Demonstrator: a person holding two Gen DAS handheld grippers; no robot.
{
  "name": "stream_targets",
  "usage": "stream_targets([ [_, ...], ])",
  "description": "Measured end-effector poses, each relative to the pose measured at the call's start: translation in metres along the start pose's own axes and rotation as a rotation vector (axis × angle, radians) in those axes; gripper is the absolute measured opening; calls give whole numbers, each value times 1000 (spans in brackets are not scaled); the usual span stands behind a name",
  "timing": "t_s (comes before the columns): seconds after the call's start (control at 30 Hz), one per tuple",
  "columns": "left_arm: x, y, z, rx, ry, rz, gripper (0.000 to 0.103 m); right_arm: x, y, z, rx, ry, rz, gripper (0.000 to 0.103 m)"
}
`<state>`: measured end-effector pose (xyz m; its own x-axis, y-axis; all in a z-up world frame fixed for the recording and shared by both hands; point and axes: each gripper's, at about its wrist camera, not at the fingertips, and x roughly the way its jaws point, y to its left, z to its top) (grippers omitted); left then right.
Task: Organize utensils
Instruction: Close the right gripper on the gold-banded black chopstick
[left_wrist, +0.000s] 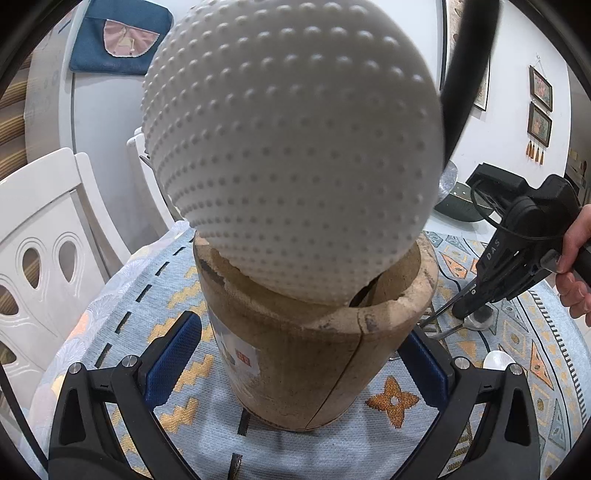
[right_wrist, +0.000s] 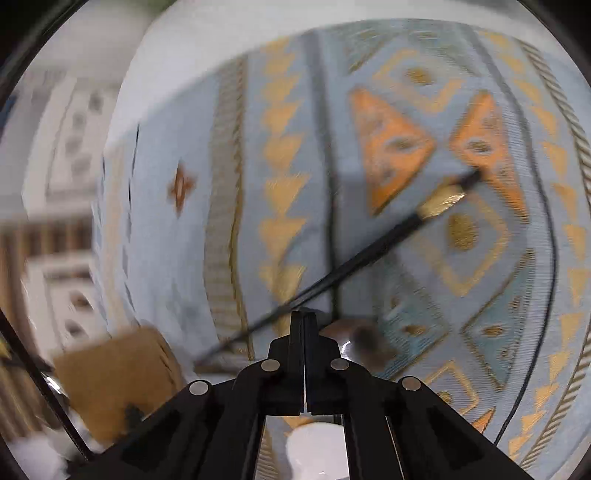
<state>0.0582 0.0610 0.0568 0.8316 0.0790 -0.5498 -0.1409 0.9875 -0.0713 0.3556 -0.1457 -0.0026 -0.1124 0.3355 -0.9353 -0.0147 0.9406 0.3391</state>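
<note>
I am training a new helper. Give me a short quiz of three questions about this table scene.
1. True or false: the right gripper is wide open.
2. What stands in the wooden holder? A) a white dotted utensil B) a fork C) a knife
3. Fill in: the black chopsticks lie on the patterned ____.
Key: 1 false, it is shut; 2 A; 3 cloth.

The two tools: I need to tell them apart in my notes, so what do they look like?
The left tool has black linked arms with silver rivets and blue textured pads. The right tool has a black body with white lettering, a thin black cable looped by it, and a bare hand on its grip, no sleeve showing. Its own camera shows black fingers and silver rivets.
</note>
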Motion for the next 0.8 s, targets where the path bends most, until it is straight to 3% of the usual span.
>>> stream_targets([
  [0.17, 0, 2, 0, -5, 4, -7, 103, -21, -21, 0, 228, -123, 68, 1],
  [0.27, 2, 4, 0, -5, 7, -9, 103, -25, -25, 6, 287, -122, 112, 4],
  [0.37, 4, 8, 1, -10, 10, -15, 103, -10, -5, 14, 229, -62, 55, 24],
  [0.4, 4, 10, 1, -12, 10, -17, 103, -3, 0, 15, 229, -54, 48, 35],
  [0.47, 4, 11, 1, -13, 11, -19, 103, 4, 7, 17, 240, -77, 13, 38],
  [0.5, 4, 12, 1, -14, 11, -20, 103, 4, 15, 18, 227, -82, -18, 38],
  [0.57, 4, 14, 2, -15, 13, -22, 103, 8, 35, 23, 77, -58, -162, 30],
  [0.63, 3, 16, 2, -14, 11, -20, 103, 8, 39, 22, 13, -51, -212, 19],
  [0.7, 4, 18, 1, -14, 11, -19, 103, 7, 33, 18, 29, -48, -166, 12],
  [0.8, 4, 17, 1, -13, 11, -19, 103, 4, 15, 8, 77, -15, -15, 5],
])
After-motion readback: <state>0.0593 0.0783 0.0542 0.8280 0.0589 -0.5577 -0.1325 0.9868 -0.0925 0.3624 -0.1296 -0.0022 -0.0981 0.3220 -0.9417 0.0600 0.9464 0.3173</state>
